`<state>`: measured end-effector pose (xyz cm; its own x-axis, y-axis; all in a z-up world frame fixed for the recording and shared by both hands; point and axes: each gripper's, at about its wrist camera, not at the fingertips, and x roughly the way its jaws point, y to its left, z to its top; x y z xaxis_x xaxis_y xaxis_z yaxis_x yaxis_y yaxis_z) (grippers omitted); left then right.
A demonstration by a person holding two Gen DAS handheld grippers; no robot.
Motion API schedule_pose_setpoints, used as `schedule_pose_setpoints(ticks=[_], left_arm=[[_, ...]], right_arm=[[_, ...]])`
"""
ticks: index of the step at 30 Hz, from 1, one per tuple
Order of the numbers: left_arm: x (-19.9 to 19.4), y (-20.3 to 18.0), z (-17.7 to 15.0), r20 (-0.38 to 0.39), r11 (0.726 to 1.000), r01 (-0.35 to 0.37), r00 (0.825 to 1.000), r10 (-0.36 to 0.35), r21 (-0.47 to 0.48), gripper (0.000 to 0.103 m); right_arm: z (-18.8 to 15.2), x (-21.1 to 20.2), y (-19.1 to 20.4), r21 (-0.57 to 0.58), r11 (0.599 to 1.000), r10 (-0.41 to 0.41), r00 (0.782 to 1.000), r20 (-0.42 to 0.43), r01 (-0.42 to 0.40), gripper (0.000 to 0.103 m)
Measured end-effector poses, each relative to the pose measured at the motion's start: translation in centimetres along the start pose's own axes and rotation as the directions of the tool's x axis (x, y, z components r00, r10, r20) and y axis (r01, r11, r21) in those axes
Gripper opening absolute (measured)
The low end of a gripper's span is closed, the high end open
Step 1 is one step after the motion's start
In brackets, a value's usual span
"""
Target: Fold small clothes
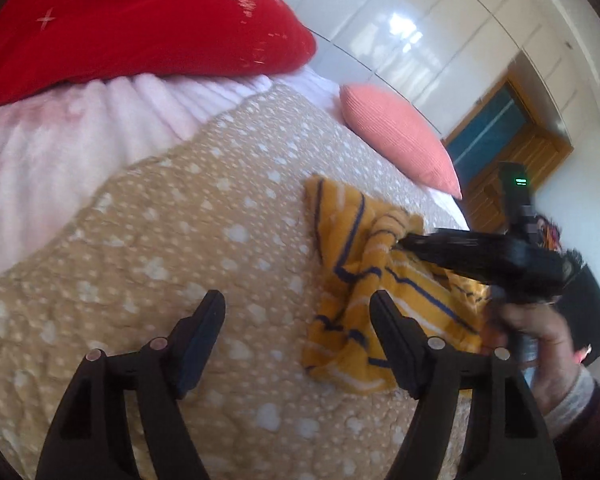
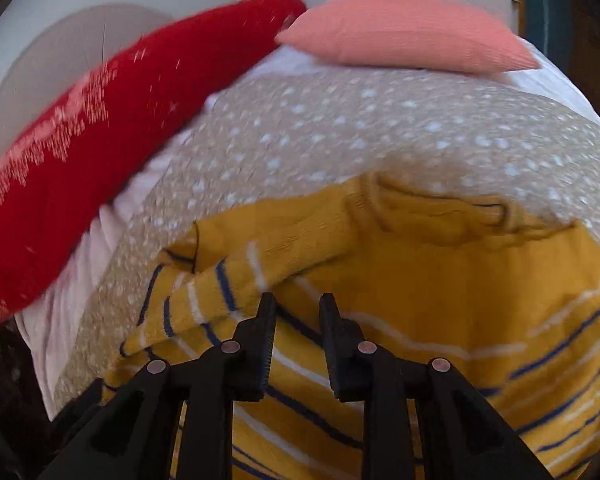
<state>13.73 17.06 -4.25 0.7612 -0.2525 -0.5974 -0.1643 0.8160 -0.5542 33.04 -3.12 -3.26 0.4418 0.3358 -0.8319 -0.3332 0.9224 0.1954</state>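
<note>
A small mustard-yellow garment with navy and white stripes (image 1: 364,280) lies crumpled on the tan dotted blanket (image 1: 188,216). My left gripper (image 1: 298,300) is open and empty, hovering over the blanket just left of the garment. My right gripper (image 1: 404,242) reaches in from the right with its tips at a bunched fold on top of the garment. In the right wrist view the garment (image 2: 440,280) fills the lower frame, a striped sleeve (image 2: 204,296) lying to the left, and my right gripper (image 2: 298,302) has its jaws apart with nothing between them.
A red pillow (image 1: 132,20) and a salmon pillow (image 1: 400,136) lie at the head of the bed on white bedding (image 1: 60,140). The bed's edge (image 1: 456,208) runs just right of the garment. A wooden door (image 1: 500,140) and white wardrobes stand beyond.
</note>
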Motion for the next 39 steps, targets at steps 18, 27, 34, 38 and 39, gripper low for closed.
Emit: schedule_pose_setpoints(ticks=[18, 27, 34, 38, 39], left_arm=[[-1.1, 3.8, 1.5, 0.041, 0.988, 0.007, 0.999, -0.001, -0.156, 0.074], [-2.0, 5.7, 2.1, 0.071, 0.968, 0.014, 0.998, 0.004, -0.251, 0.074], [-2.4, 5.9, 1.8, 0.066, 0.969, 0.005, 0.998, 0.011, -0.247, 0.074], [-2.2, 5.5, 1.7, 0.059, 0.971, -0.008, 0.998, 0.023, -0.241, 0.075], [-2.3, 5.4, 1.6, 0.058, 0.971, -0.009, 0.998, 0.024, -0.238, 0.075]], right_arm=[[1.5, 0.6, 14.3, -0.379, 0.917, 0.127, 0.992, -0.020, -0.125, 0.057], [-1.5, -0.8, 12.2, -0.305, 0.952, -0.013, 0.998, -0.068, -0.009, 0.067], [-4.0, 2.6, 13.8, -0.403, 0.885, -0.262, 0.965, -0.020, 0.232, 0.074], [-5.6, 3.1, 14.5, -0.467, 0.812, -0.360, 0.930, 0.072, 0.350, 0.048], [-5.8, 2.5, 14.3, -0.461, 0.816, -0.352, 0.933, 0.082, 0.348, 0.027]])
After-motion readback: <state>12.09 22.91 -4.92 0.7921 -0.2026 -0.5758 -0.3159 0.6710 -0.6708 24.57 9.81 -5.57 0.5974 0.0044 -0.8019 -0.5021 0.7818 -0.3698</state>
